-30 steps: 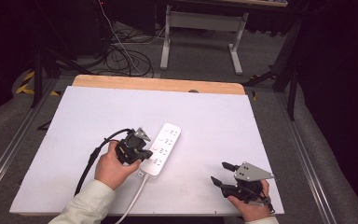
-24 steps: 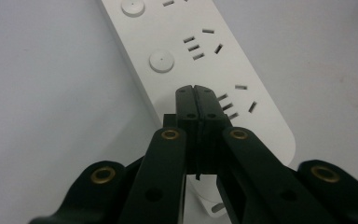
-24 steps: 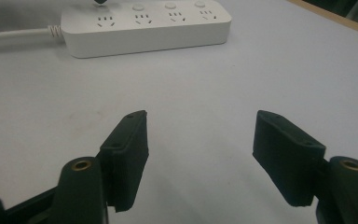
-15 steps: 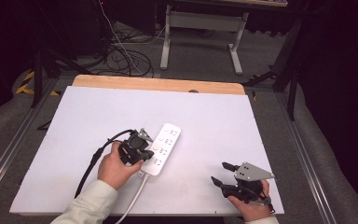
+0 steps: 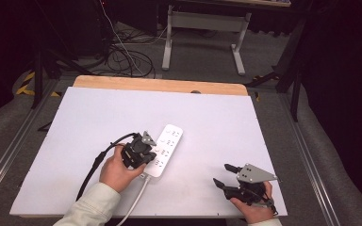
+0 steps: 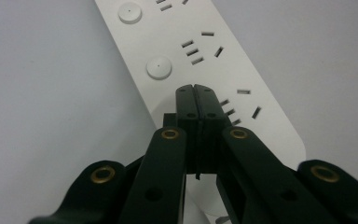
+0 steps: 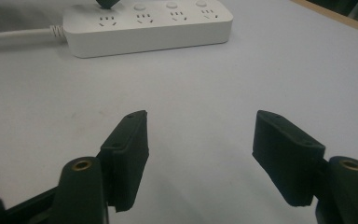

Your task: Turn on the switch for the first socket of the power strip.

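A white table [image 5: 217, 122] is seen, with one white power strip [image 5: 166, 149] lying flat near its middle, its cord [image 5: 133, 202] trailing toward the near edge. Four socket groups are counted along the strip in the right gripper view. Two grippers are held: the left gripper [image 6: 196, 93], jaws pressed together, is poised over the strip's cord end; the right gripper [image 7: 200, 156], jaws spread wide, is well apart from it.

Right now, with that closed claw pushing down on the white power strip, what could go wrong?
The shut left gripper sits on the power strip beside a round button; it could slip off target. Pressing near the cord end might skid the strip, since the open right gripper isn't steadying it.
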Action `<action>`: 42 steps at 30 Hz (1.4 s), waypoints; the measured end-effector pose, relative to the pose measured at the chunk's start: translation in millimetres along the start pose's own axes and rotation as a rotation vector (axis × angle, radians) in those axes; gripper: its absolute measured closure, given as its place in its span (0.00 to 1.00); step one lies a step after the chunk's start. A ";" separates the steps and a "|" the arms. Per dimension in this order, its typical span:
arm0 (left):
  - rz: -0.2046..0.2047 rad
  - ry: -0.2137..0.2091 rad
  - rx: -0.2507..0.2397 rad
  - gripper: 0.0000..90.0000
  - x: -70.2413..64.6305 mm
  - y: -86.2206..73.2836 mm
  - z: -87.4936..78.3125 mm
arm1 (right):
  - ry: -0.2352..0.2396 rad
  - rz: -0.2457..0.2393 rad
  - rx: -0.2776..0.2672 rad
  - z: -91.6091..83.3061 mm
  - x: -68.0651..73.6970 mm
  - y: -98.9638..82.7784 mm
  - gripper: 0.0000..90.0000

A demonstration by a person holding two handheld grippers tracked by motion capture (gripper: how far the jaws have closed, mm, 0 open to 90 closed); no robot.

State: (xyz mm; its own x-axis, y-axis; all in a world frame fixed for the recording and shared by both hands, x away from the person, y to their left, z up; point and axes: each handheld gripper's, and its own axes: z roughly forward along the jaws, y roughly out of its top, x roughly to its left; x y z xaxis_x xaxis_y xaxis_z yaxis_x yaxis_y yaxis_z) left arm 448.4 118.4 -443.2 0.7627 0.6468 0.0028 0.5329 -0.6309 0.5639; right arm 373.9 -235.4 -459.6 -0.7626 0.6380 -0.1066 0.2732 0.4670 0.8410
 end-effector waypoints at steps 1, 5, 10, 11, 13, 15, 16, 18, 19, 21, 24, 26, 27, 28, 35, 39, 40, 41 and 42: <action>0.002 0.005 -0.001 1.00 -1.3 0.1 0.5 | 0.000 0.000 0.000 0.0 0.0 0.0 0.41; 0.014 0.017 0.005 1.00 -2.7 0.1 0.7 | 0.000 -0.003 -0.001 0.4 0.1 0.0 0.40; 0.014 0.014 -0.001 1.00 -2.1 -1.2 1.1 | 0.000 -0.001 0.004 0.5 0.5 0.0 0.41; 0.017 0.016 -0.002 1.00 -3.0 -1.8 1.1 | 0.001 -0.001 0.004 0.5 0.6 0.0 0.41; 0.028 0.020 -0.009 1.00 -3.1 -2.5 1.4 | 0.001 -0.001 0.004 0.5 0.6 -0.1 0.40; 0.020 0.009 -0.014 1.00 -2.1 -3.5 1.6 | 0.003 0.000 0.004 0.9 0.6 -0.3 0.40; 0.019 0.008 -0.016 1.00 -2.0 -3.8 1.6 | 0.002 0.000 0.003 1.2 0.8 -0.3 0.40; 0.033 0.021 -0.014 1.00 -3.2 -3.7 1.6 | 0.003 0.000 0.003 1.2 1.0 -0.3 0.40; 0.036 0.028 -0.012 1.00 -4.4 -3.4 1.7 | 0.003 -0.001 0.004 1.3 1.0 -0.3 0.40; 0.043 0.037 -0.008 1.00 -5.8 -2.9 1.9 | 0.003 -0.002 0.006 1.2 1.0 -0.2 0.40; 0.049 0.048 0.002 1.00 -7.4 -1.6 2.2 | 0.003 -0.002 0.009 1.6 1.0 -0.4 0.40; 0.048 0.052 0.009 1.00 -8.2 -0.7 2.4 | 0.003 -0.002 0.010 1.7 1.1 -0.4 0.40; 0.048 0.054 0.009 1.00 -8.9 -0.4 2.8 | 0.003 -0.003 0.010 1.8 1.2 -0.3 0.40; 0.052 0.061 0.013 1.00 -9.8 -0.2 2.8 | 0.003 -0.003 0.010 1.8 1.3 -0.3 0.40; 0.070 0.074 0.016 1.00 -11.6 0.1 3.3 | 0.004 -0.006 0.015 2.0 1.7 -0.3 0.40; 0.094 0.093 0.024 1.00 -14.6 -0.2 4.1 | 0.004 -0.006 0.016 2.2 1.6 -0.2 0.40; 0.096 0.094 0.023 1.00 -14.5 -0.4 4.1 | 0.004 -0.006 0.016 2.2 1.6 -0.2 0.40; 0.092 0.090 0.020 1.00 -13.8 -0.7 4.0 | 0.003 -0.004 0.016 2.1 1.5 -0.3 0.40; 0.090 0.084 0.018 1.00 -12.4 -1.0 3.7 | 0.003 -0.004 0.016 2.0 1.5 -0.3 0.40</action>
State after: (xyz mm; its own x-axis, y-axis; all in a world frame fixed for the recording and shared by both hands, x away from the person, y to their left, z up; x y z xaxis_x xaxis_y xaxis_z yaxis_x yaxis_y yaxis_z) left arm 439.8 109.4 -446.9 0.7750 0.6200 0.1221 0.4705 -0.6952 0.5434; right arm 373.9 -233.3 -461.1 -0.7654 0.6343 -0.1085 0.2793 0.4793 0.8320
